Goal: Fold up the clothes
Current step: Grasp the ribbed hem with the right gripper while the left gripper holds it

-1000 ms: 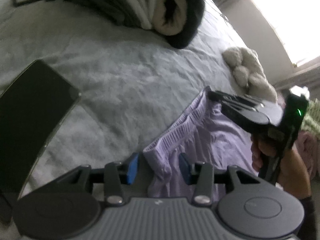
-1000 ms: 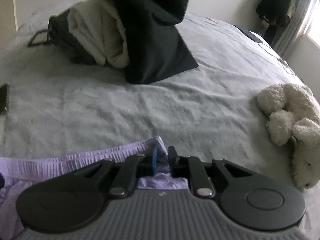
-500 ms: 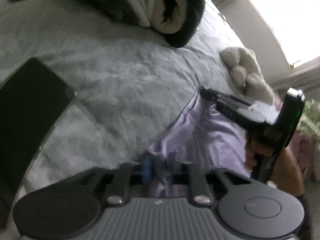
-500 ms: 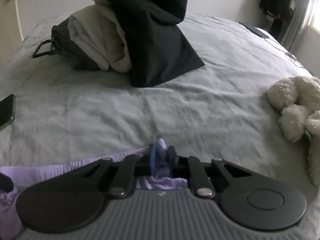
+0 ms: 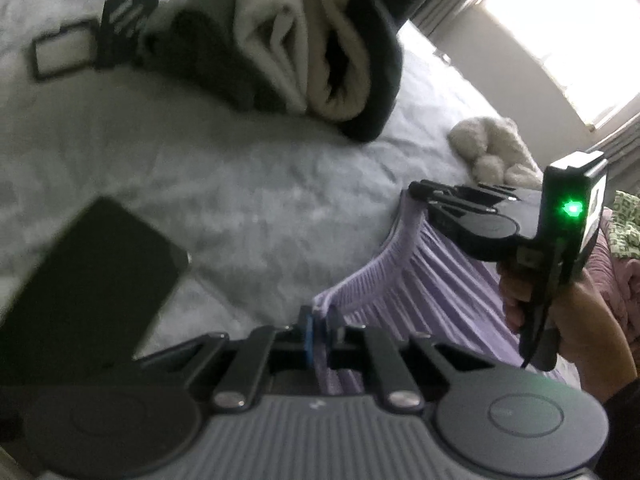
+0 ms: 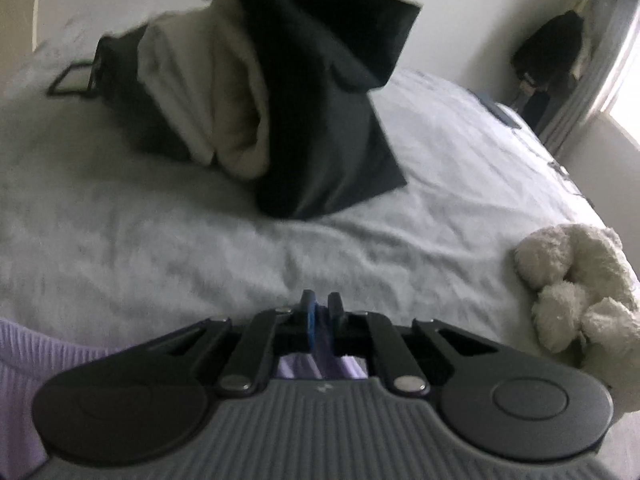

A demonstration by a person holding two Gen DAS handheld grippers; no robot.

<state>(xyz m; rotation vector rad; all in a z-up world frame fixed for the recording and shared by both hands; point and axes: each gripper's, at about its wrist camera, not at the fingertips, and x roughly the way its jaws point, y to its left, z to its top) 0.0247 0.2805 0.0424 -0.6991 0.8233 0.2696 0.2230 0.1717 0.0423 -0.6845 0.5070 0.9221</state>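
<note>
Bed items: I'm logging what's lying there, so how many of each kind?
Lilac ribbed garment: 1
Pile of dark and cream clothes: 1
Cream plush toy: 1
Black phone: 1
Total: 4

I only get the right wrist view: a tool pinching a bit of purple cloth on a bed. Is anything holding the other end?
Observer: Yes. The left tool is shut on the ribbed waistband of the purple garment.
Operator: Is the cloth slack between them?
Observer: Hardly. The waistband spans in a slight curve to the right tool, whose jaws have just been closing on it.
Operator: Anything nearby that I'm missing?
Observer: A dark phone lies flat on the bed, at the left of the left wrist view.
</note>
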